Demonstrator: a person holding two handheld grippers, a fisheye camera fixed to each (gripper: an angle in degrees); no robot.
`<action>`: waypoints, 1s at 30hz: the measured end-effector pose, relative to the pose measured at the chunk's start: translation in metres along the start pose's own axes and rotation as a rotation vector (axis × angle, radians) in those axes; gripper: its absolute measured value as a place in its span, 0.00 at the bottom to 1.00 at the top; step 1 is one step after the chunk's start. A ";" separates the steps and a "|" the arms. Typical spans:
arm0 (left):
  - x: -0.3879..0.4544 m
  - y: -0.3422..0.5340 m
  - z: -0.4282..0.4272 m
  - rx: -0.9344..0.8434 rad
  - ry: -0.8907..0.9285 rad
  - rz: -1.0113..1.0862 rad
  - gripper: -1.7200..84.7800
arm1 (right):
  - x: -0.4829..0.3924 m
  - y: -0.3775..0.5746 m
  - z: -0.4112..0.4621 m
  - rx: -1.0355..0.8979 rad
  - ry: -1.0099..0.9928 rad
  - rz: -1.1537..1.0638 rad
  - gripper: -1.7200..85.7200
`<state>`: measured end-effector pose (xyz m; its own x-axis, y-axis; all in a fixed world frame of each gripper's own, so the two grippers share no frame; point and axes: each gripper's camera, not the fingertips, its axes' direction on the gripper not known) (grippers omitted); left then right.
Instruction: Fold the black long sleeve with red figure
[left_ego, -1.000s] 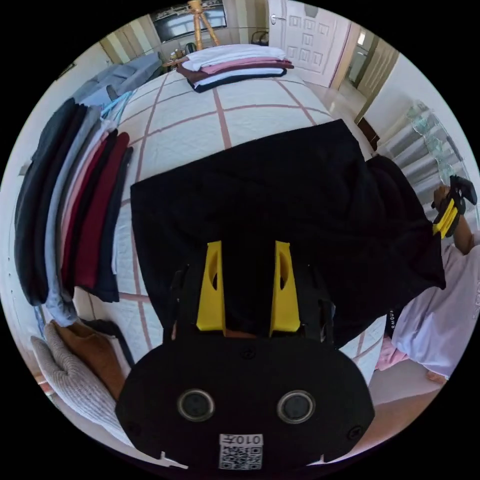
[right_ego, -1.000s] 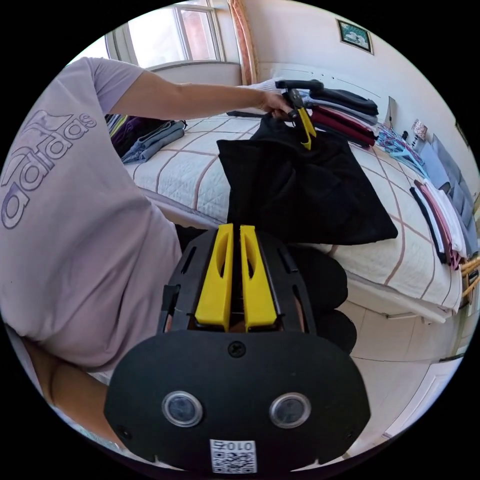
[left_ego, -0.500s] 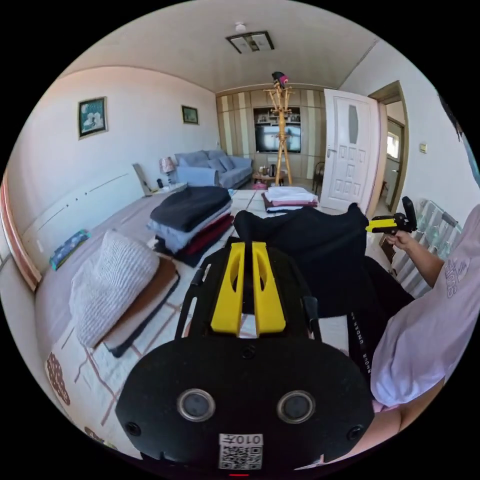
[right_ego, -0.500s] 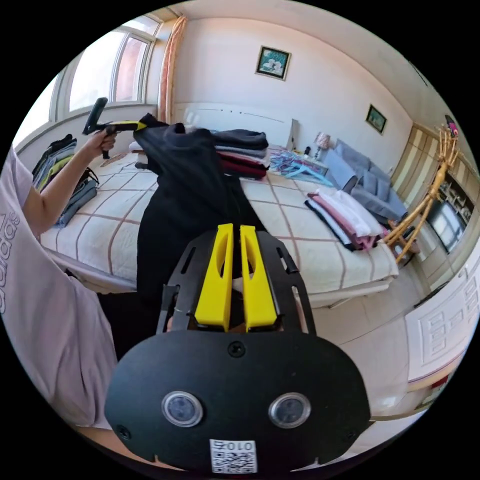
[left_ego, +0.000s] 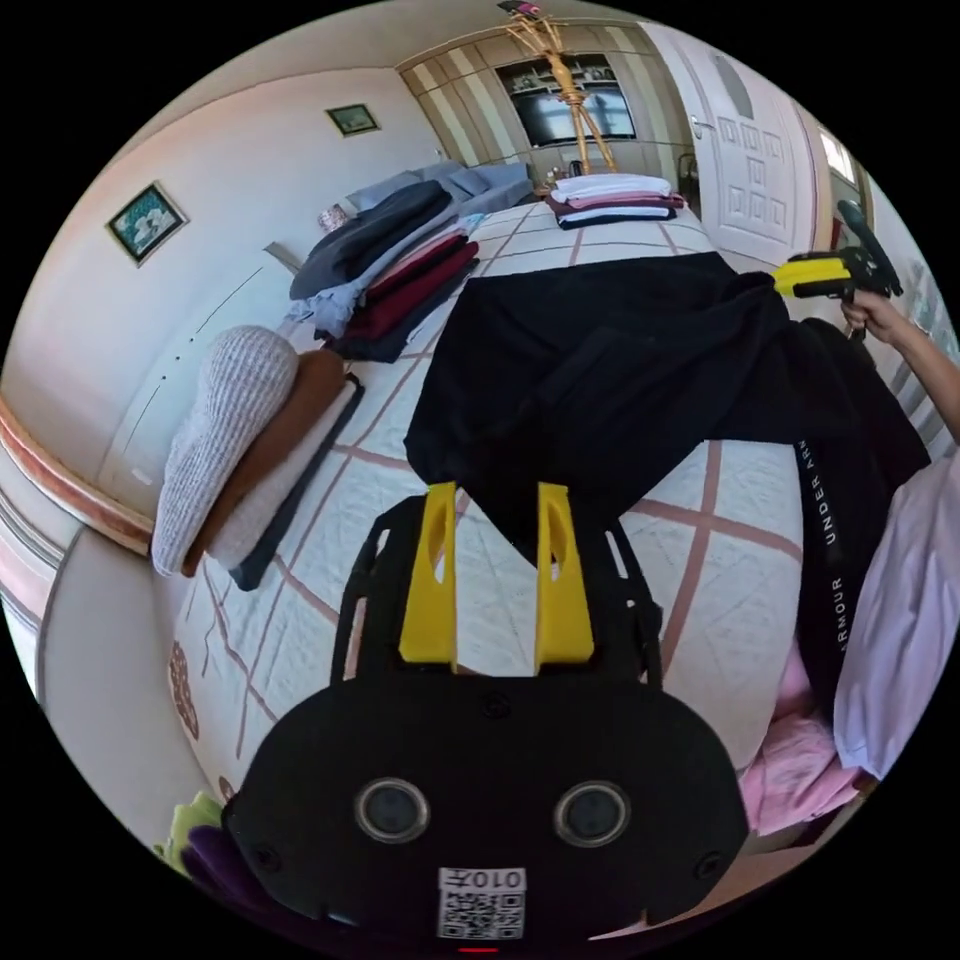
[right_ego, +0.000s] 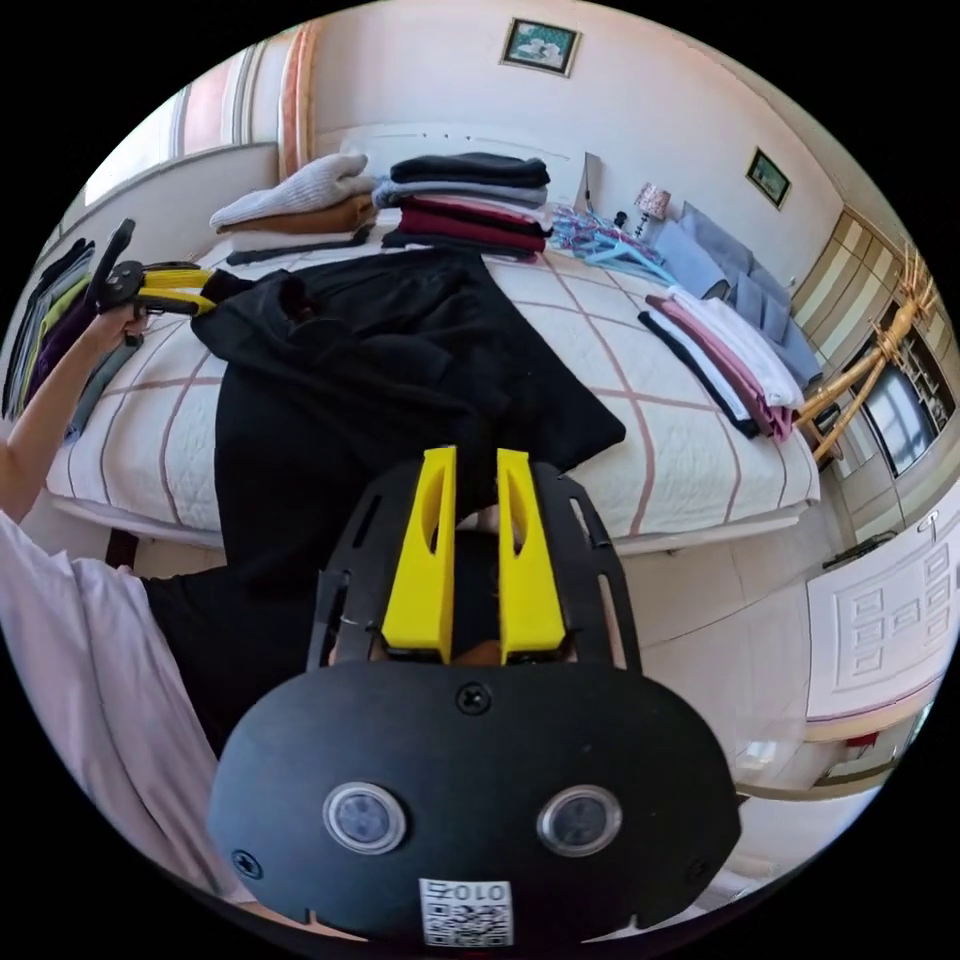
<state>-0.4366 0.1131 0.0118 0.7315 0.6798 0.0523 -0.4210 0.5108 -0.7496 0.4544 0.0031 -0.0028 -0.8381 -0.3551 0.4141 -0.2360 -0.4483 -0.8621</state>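
**Black shirt spread on the bed**

In the left gripper view, the left gripper (left_ego: 495, 490) has its jaws apart, a corner of the black shirt (left_ego: 600, 370) lying between them; whether they press it I cannot tell. In the right gripper view, the right gripper (right_ego: 472, 460) stands narrowly parted with dark cloth between the jaws, grip unclear. The shirt lies across the quilted bed (right_ego: 690, 440), one edge hanging over the side. Beyond it sit folded stacks (right_ego: 470, 205) and a wall picture (right_ego: 540, 45).
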 end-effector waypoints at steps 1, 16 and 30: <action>-0.004 -0.003 -0.005 -0.008 0.013 0.012 0.17 | -0.003 0.006 -0.006 0.040 -0.004 -0.012 0.12; -0.026 -0.055 0.037 -0.092 0.429 0.178 0.17 | -0.003 0.045 0.017 -0.005 -0.231 -0.090 0.18; -0.031 -0.010 -0.075 0.167 0.336 0.055 0.03 | -0.041 0.123 -0.036 0.191 -0.208 -0.043 0.04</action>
<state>-0.4149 0.0482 -0.0318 0.8290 0.5121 -0.2249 -0.5256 0.5759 -0.6262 0.4415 -0.0082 -0.1364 -0.7058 -0.4840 0.5173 -0.1557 -0.6063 -0.7798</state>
